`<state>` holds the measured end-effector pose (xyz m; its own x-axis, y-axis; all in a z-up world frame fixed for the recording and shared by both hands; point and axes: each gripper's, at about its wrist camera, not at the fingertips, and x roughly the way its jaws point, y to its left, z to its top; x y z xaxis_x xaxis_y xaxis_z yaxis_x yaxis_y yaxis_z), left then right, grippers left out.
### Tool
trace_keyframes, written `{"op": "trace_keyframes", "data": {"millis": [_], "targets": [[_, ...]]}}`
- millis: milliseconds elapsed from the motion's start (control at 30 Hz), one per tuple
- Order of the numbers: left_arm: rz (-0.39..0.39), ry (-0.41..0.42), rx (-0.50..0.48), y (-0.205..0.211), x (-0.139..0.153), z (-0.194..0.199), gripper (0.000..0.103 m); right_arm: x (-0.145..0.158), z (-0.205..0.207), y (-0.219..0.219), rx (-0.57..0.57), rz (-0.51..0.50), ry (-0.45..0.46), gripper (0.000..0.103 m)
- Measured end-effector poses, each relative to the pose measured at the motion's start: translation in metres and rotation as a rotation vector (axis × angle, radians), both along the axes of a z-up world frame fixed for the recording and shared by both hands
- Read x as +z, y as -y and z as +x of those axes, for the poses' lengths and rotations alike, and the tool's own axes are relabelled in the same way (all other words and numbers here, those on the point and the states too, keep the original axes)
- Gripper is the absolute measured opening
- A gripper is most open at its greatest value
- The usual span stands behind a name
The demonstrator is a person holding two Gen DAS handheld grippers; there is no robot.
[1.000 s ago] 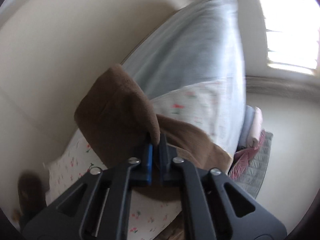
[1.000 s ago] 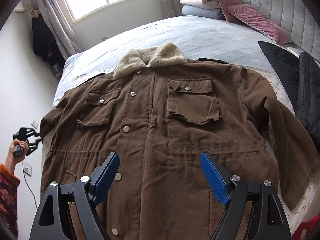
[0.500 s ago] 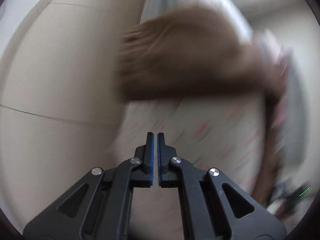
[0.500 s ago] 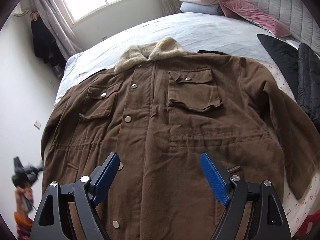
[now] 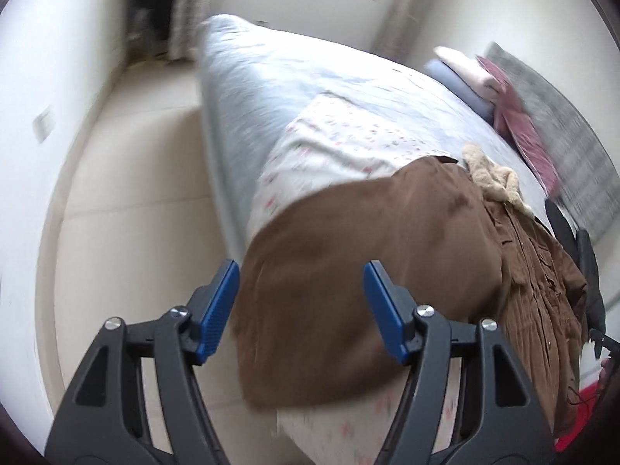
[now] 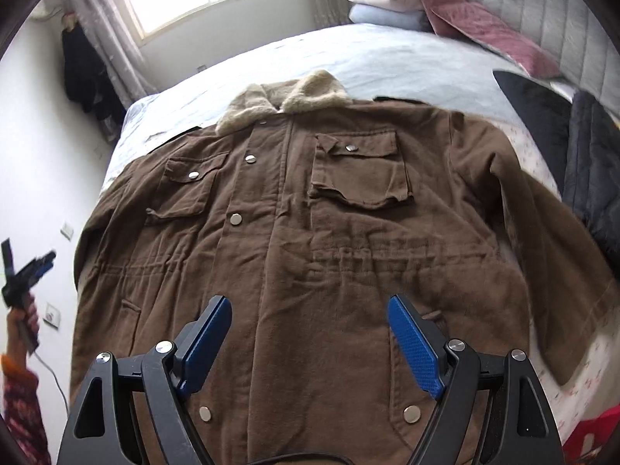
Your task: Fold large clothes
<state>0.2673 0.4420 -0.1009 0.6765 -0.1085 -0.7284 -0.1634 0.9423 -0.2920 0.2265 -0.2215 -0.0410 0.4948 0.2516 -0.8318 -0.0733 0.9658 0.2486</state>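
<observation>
A brown jacket (image 6: 329, 240) with a pale fleece collar (image 6: 286, 97) lies front-up, spread across the bed. My right gripper (image 6: 310, 333) hangs open over its lower front, nothing between the blue pads. In the left wrist view the jacket's sleeve (image 5: 348, 271) drapes over the bed's near edge. My left gripper (image 5: 302, 302) hovers in front of it, jaws opening. The sleeve shows through the gap, but the pads do not press it. The left gripper (image 6: 27, 271) also appears at the far left of the right wrist view, held in a hand beside the bed.
Folded blankets (image 6: 387, 4) and a pink pillow (image 6: 484, 27) lie against the grey headboard (image 6: 542, 7). Black garments (image 6: 573, 147) lie at the jacket's right. A floral sheet (image 5: 348, 143) covers the bed; pale floor (image 5: 135, 193) runs along its left side. Dark clothes (image 6: 85, 69) hang by the window.
The left gripper was shut on the sleeve, then let it go, swung round and opened. The sleeve now lies draped on the bed edge. The right gripper has stayed in place.
</observation>
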Motion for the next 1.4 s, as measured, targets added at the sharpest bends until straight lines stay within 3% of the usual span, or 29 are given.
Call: {"op": "trace_keyframes", "data": {"millis": [133, 367, 433, 467, 500, 600, 733, 767, 800, 833, 933, 967, 1000, 1100, 1167, 1267, 1400], "targets": [[0.025, -0.026, -0.089, 0.005, 0.003, 0.053, 0.067, -0.006, 0.001, -0.001, -0.005, -0.012, -0.026, 0.084], [0.035, -0.155, -0.152, 0.013, -0.030, 0.094, 0.067, -0.011, 0.006, -0.009, 0.000, -0.032, -0.043, 0.084], [-0.008, -0.145, -0.142, 0.013, -0.032, 0.091, 0.056, -0.015, 0.008, -0.012, 0.006, -0.034, -0.051, 0.084], [-0.011, -0.136, -0.133, 0.014, -0.030, 0.088, 0.039, -0.018, 0.008, -0.014, 0.009, -0.033, -0.057, 0.084], [0.010, -0.127, -0.124, 0.016, -0.028, 0.085, 0.011, -0.021, 0.009, -0.016, 0.011, -0.031, -0.062, 0.084], [0.056, -0.074, -0.051, 0.017, -0.008, 0.073, 0.003, -0.030, 0.012, -0.023, 0.018, -0.020, -0.082, 0.084], [0.080, 0.104, 0.100, 0.003, 0.027, 0.047, 0.003, -0.035, 0.013, -0.032, 0.036, -0.017, -0.087, 0.084], [0.134, 0.129, 0.172, -0.002, 0.033, 0.046, 0.000, -0.035, 0.013, -0.032, 0.037, -0.017, -0.084, 0.084], [0.239, 0.119, 0.252, -0.003, 0.034, 0.050, 0.000, -0.035, 0.013, -0.032, 0.038, -0.018, -0.082, 0.084], [0.283, 0.102, 0.280, -0.006, 0.034, 0.054, 0.000, -0.034, 0.013, -0.031, 0.035, -0.021, -0.080, 0.084], [0.102, 0.050, 0.256, -0.016, 0.033, 0.058, 0.004, -0.030, 0.011, -0.023, 0.014, -0.012, -0.064, 0.084], [0.091, 0.058, 0.240, -0.012, 0.035, 0.057, 0.015, -0.029, 0.009, -0.019, 0.008, -0.008, -0.058, 0.084], [0.109, 0.068, 0.206, 0.000, 0.039, 0.054, 0.032, -0.028, 0.008, -0.014, -0.004, -0.002, -0.049, 0.084], [0.144, 0.087, 0.090, 0.035, 0.043, 0.049, 0.062, -0.027, 0.003, 0.005, -0.050, 0.020, -0.042, 0.084], [0.142, 0.041, 0.033, 0.055, 0.036, 0.052, 0.068, -0.027, -0.001, 0.021, -0.090, 0.037, -0.047, 0.084], [0.109, -0.058, -0.006, 0.080, 0.026, 0.058, 0.069, -0.021, -0.014, 0.050, -0.147, 0.050, -0.038, 0.084], [0.046, -0.111, -0.056, 0.115, 0.030, 0.051, 0.082, -0.008, -0.033, 0.096, -0.215, 0.012, -0.011, 0.084]]}}
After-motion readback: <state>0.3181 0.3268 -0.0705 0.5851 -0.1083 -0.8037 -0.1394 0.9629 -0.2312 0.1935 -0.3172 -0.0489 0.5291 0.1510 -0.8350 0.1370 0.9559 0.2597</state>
